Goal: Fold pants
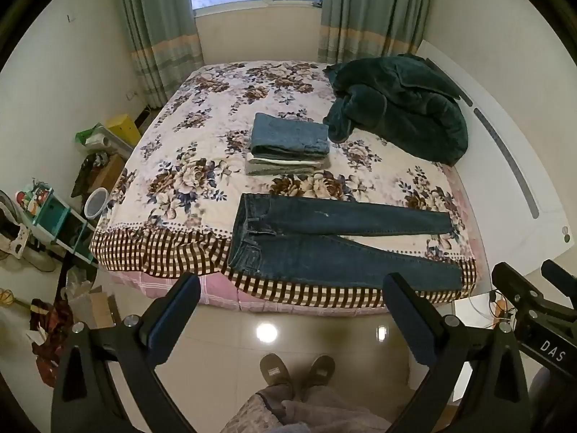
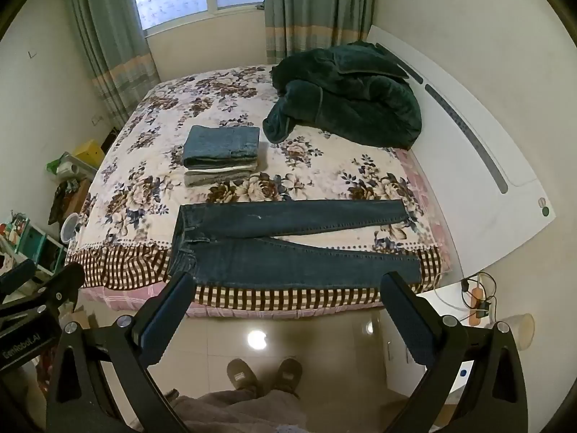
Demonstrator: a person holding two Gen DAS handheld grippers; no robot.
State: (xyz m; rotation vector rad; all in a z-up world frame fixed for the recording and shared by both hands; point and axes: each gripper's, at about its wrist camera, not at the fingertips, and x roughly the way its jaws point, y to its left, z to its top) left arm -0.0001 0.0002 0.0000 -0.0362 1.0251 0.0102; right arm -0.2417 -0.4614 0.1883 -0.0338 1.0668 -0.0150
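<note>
Only right-wrist view shows power strip point(image 2: 478, 297), lower right. Jeans point(image 1: 324, 241) lie flat, center frame, at bed point(image 1: 202, 137) edge. Left hand-held gripper point(image 1: 292, 310) & right hand-held gripper point(image 2: 288, 310): both wide, holding nothing.

One flat jeans point(image 1: 335, 238), one folded stack point(image 1: 288, 144)

Showed dark blue jeans point(image 1: 335, 249) on a cream, brown-flowered bedspread point(image 1: 202, 158) edged in brown check, beside a dark green blanket point(image 1: 404, 108).
</note>
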